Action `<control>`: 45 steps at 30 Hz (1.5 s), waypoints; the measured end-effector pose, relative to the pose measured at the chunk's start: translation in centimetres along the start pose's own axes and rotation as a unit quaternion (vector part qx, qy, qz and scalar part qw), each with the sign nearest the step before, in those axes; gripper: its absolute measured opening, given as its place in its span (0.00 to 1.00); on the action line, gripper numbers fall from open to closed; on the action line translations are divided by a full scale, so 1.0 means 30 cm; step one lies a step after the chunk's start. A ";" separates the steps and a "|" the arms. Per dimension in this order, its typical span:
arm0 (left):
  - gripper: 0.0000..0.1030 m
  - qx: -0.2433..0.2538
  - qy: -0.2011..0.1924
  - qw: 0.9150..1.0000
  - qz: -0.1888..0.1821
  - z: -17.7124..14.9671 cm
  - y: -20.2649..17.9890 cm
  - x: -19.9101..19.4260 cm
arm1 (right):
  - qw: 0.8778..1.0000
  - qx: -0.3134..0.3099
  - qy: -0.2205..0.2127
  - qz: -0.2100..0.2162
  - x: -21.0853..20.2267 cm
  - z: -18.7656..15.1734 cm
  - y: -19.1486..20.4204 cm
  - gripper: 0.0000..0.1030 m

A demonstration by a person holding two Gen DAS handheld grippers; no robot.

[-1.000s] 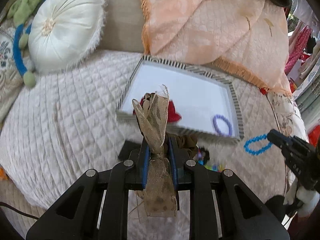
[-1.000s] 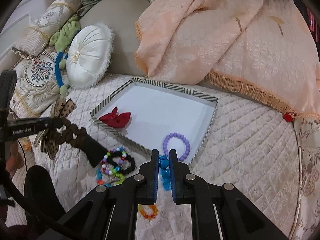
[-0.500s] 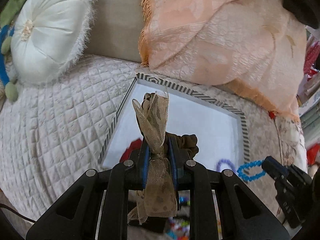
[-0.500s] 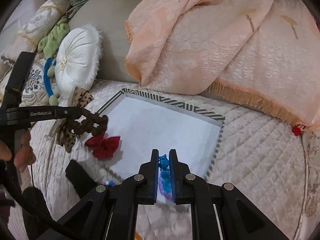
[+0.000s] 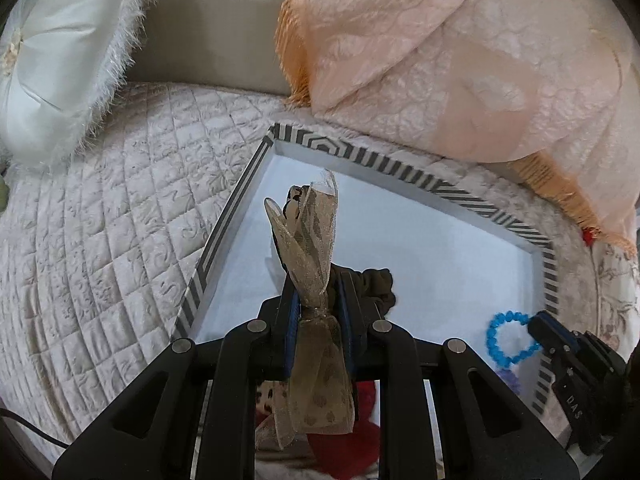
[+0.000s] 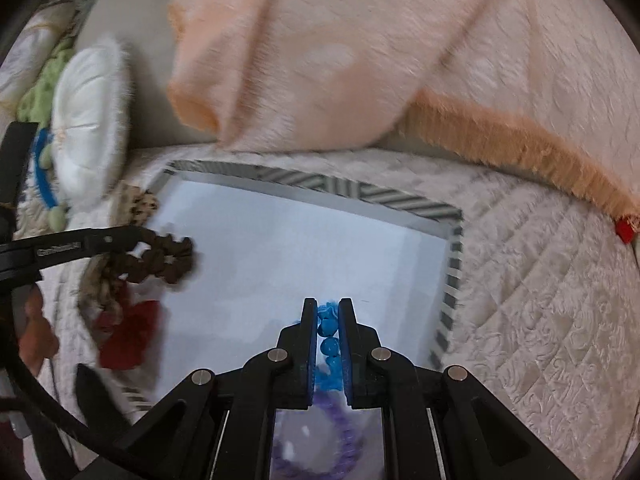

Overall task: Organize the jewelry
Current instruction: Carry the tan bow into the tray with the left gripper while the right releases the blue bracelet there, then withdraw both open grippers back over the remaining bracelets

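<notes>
My left gripper (image 5: 316,300) has jaws clamped on a brown scrunchie (image 5: 312,240) with a sheer bow, held over the white tray (image 5: 460,196). My right gripper (image 6: 328,320) has jaws clamped on a blue bead bracelet (image 6: 328,326), over the tray's near right part. Purple bracelet (image 6: 316,452) and red bow (image 6: 128,332) lie in the tray. Tray sits on the quilted bed (image 5: 100,220); peach blanket (image 5: 460,60) behind.

Tray (image 5: 360,156): white floor, black-and-white striped rim. Ribbon bow (image 5: 312,236): sheer tan, dark spots. Scrunchie (image 6: 168,256): brown. Bead bracelet (image 5: 506,338): bright blue. Throw (image 5: 460,60): peach, orange fringe. Quilt (image 5: 100,220): cream.
</notes>
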State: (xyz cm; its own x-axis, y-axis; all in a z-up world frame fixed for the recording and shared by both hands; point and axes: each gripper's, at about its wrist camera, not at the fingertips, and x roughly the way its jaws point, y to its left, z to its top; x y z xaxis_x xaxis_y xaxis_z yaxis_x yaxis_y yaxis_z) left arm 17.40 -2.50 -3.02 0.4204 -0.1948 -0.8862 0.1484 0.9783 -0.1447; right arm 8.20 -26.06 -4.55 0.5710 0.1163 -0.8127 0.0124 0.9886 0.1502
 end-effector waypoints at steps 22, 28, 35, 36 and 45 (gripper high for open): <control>0.49 0.016 -0.056 0.998 0.025 -0.163 0.028 -0.245 | 0.998 0.008 -0.052 0.026 -0.299 -0.196 0.082 0.37; 0.49 0.028 -0.076 0.996 0.036 -0.329 0.020 -0.372 | 0.998 0.010 -0.056 0.031 -0.385 -0.313 0.146 0.37; 0.49 0.045 -0.108 0.992 0.051 -0.496 -0.006 -0.483 | 0.997 0.003 -0.070 0.021 -0.499 -0.408 0.221 0.37; 0.49 0.045 -0.112 0.991 0.053 -0.513 -0.011 -0.494 | 0.997 0.002 -0.071 0.018 -0.507 -0.414 0.228 0.37; 0.49 0.044 -0.105 0.993 0.031 -0.631 -0.015 -0.558 | 0.997 0.001 -0.069 0.015 -0.576 -0.492 0.261 0.39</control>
State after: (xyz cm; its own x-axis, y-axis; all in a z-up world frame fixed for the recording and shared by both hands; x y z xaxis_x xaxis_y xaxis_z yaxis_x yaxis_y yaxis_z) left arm -6.64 1.67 3.56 0.6066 -0.1546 -0.7798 0.1908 0.9805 -0.0460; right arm -13.69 -18.90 2.35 0.6792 0.1322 -0.7220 -0.0055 0.9845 0.1750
